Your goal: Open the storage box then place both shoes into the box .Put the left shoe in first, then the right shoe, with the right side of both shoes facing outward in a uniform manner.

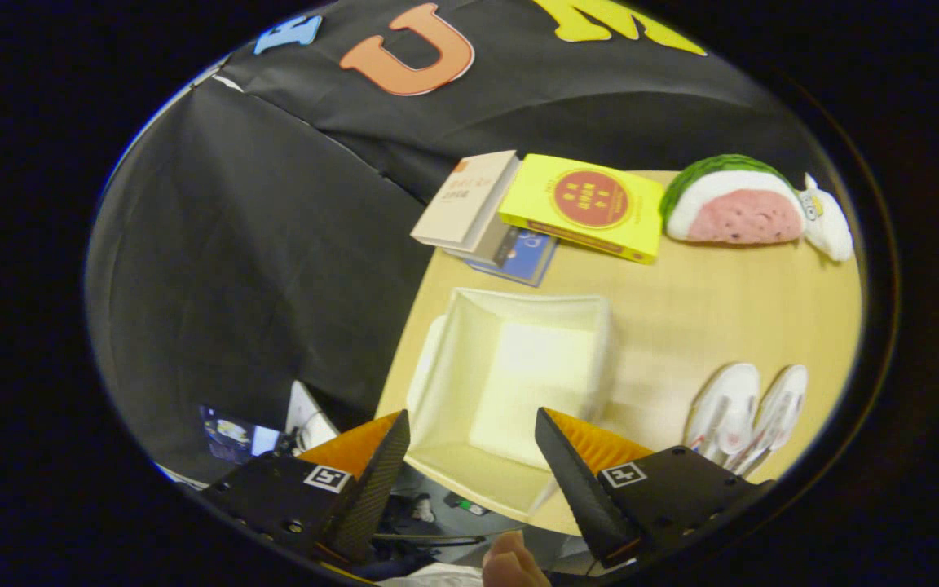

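Note:
A white storage box (510,383) stands open on the wooden table, its inside bare, just ahead of and partly between my fingers. Two white shoes (751,416) lie side by side on the table to the right of the box, beside my right finger. My gripper (469,444) hovers above the box's near edge, open, with nothing between its fingers.
Beyond the box lie a stack of books (478,208) and a yellow book (584,208). A watermelon-slice plush (734,204) sits at the far right. The wooden table (714,302) ends at its left edge next to the box. A fingertip (510,562) shows below the gripper.

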{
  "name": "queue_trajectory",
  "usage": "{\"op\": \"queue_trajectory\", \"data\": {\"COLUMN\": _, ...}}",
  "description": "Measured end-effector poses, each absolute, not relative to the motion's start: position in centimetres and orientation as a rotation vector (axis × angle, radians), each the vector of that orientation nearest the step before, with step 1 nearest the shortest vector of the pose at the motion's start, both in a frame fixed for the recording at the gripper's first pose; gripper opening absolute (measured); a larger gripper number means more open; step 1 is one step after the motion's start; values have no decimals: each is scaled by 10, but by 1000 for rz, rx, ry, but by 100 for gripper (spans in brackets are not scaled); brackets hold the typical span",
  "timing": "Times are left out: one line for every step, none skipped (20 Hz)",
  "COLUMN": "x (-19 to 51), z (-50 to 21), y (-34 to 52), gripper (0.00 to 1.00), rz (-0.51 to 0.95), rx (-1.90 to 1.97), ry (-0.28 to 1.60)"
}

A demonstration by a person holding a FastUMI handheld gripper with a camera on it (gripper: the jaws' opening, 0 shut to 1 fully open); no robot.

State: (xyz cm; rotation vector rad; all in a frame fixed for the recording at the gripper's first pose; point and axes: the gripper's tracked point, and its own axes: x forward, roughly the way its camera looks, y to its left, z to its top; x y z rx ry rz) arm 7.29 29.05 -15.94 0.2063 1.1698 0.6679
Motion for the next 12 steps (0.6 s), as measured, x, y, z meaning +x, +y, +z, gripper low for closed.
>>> {"op": "queue_trajectory", "data": {"x": 74, "z": -171, "y": 269, "gripper": 96, "rz": 629, "rx": 186, "ry": 1180}}
{"op": "queue_trajectory", "data": {"x": 71, "z": -179, "y": 248, "gripper": 96, "rz": 596, "rx": 171, "ry": 1195}}
{"op": "queue_trajectory", "data": {"x": 70, "z": -190, "y": 227, "gripper": 96, "rz": 563, "rx": 161, "ry": 1210}}
{"op": "queue_trajectory", "data": {"x": 69, "z": -202, "y": 206, "gripper": 96, "rz": 520, "rx": 139, "ry": 1221}}
{"op": "queue_trajectory", "data": {"x": 70, "z": -213, "y": 185, "gripper": 96, "rz": 483, "rx": 116, "ry": 1218}}
{"op": "queue_trajectory", "data": {"x": 70, "z": -224, "y": 166, "gripper": 96, "rz": 453, "rx": 91, "ry": 1219}}
{"op": "queue_trajectory", "data": {"x": 67, "z": -235, "y": 149, "gripper": 96, "rz": 431, "rx": 62, "ry": 1228}}
{"op": "queue_trajectory", "data": {"x": 62, "z": -246, "y": 135, "gripper": 96, "rz": 417, "rx": 29, "ry": 1238}}
{"op": "queue_trajectory", "data": {"x": 57, "z": -256, "y": 121, "gripper": 96, "rz": 410, "rx": -11, "ry": 1248}}
{"op": "queue_trajectory", "data": {"x": 54, "z": -267, "y": 109, "gripper": 96, "rz": 406, "rx": -59, "ry": 1257}}
{"op": "queue_trajectory", "data": {"x": 51, "z": -276, "y": 97, "gripper": 96, "rz": 397, "rx": -111, "ry": 1267}}
{"op": "queue_trajectory", "data": {"x": 48, "z": -285, "y": 88, "gripper": 97, "rz": 390, "rx": -156, "ry": 1274}}
